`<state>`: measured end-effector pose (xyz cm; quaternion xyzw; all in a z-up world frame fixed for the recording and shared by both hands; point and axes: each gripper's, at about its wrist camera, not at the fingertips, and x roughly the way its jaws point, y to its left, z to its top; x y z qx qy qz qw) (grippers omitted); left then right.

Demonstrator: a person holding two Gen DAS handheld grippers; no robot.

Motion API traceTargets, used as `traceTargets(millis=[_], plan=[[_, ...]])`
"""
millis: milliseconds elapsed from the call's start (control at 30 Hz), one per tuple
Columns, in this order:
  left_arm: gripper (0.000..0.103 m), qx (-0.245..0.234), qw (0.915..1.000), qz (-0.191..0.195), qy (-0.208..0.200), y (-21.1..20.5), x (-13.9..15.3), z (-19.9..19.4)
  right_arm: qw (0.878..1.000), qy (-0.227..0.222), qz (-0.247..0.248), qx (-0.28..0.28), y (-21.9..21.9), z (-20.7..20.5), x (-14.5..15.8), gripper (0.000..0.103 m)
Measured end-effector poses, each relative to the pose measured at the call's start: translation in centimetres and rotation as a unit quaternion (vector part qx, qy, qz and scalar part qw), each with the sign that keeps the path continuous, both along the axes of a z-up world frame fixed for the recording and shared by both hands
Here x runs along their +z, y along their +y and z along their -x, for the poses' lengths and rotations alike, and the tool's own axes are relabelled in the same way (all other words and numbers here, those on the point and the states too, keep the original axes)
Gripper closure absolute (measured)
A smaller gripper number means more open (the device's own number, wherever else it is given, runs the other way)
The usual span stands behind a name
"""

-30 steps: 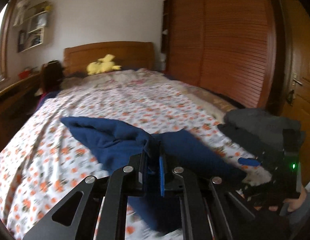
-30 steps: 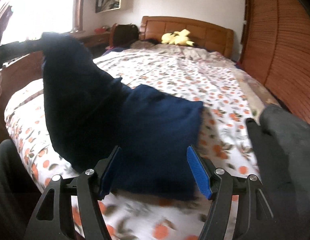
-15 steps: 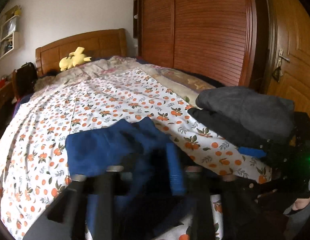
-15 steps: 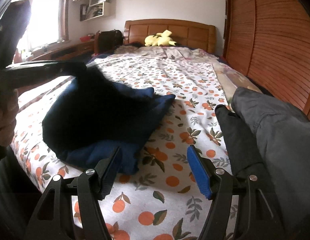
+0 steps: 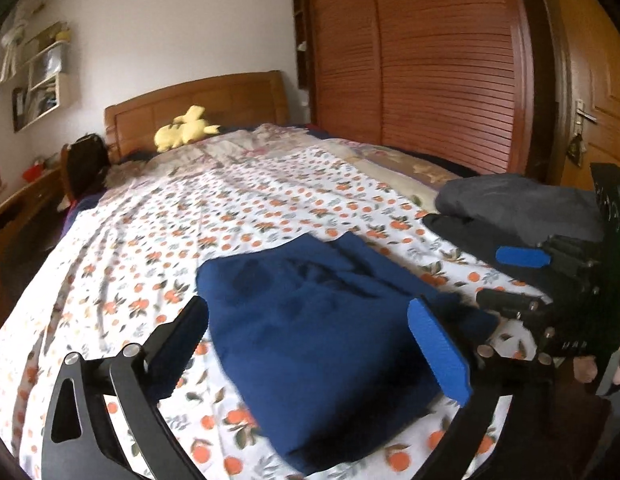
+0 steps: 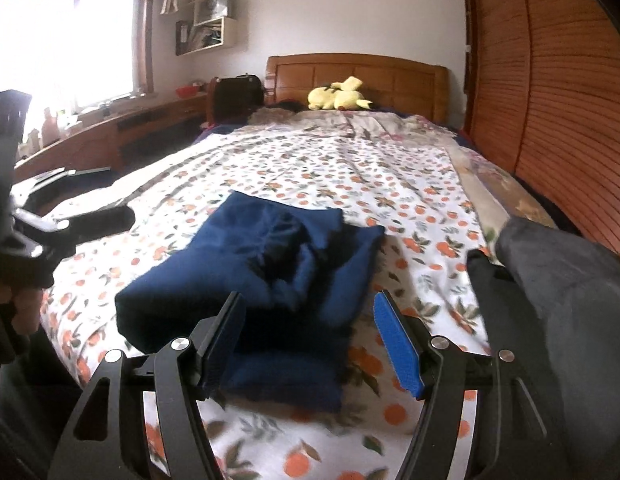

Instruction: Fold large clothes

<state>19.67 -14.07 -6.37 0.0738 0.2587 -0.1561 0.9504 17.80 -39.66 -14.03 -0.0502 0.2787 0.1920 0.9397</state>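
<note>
Both tools agape, seemingly above garment edge.

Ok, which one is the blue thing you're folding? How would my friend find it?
Look at the big bed with the orange-flowered sheet. Near its foot end lies a folded navy blue garment, between the two open grippers. The gray and black clothes piled at the bed's right edge are duller; only this one is deep blue.
</note>
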Motion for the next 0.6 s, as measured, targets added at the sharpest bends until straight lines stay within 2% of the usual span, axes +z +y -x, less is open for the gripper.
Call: traceTargets(millis=[333, 400, 467, 533, 567, 600], plan=[[0.003, 0.031, 0.9992, 0.011, 0.025, 5.4, -2.7, -0.1, 0.999, 0.044, -0.019, 0.019, 3.1, -2.7, -2.2, 0.038], [0.003, 0.032, 0.999, 0.012, 0.03, 6.0, -3.1, -0.2, 0.998, 0.056, -0.023, 0.02, 3.3, -3.1, -2.8, 0.042], [0.003, 0.033, 0.9988, 0.013, 0.034, 6.4, -3.6, -0.2, 0.997, 0.068, -0.03, 0.029, 3.6, -3.3, -3.1, 0.06], [0.003, 0.033, 0.9986, 0.015, 0.039, 7.0, -4.2, -0.4, 0.996, 0.073, -0.022, 0.037, 4.1, -3.2, -3.2, 0.067], [0.003, 0.034, 0.9985, 0.015, 0.04, 7.0, -4.3, -0.4, 0.997, 0.071, -0.014, 0.037, 4.4, -3.1, -3.2, 0.076], [0.003, 0.034, 0.9984, 0.018, 0.042, 7.2, -4.6, -0.5, 0.997, 0.071, -0.01, 0.041, 4.5, -3.0, -3.2, 0.079]])
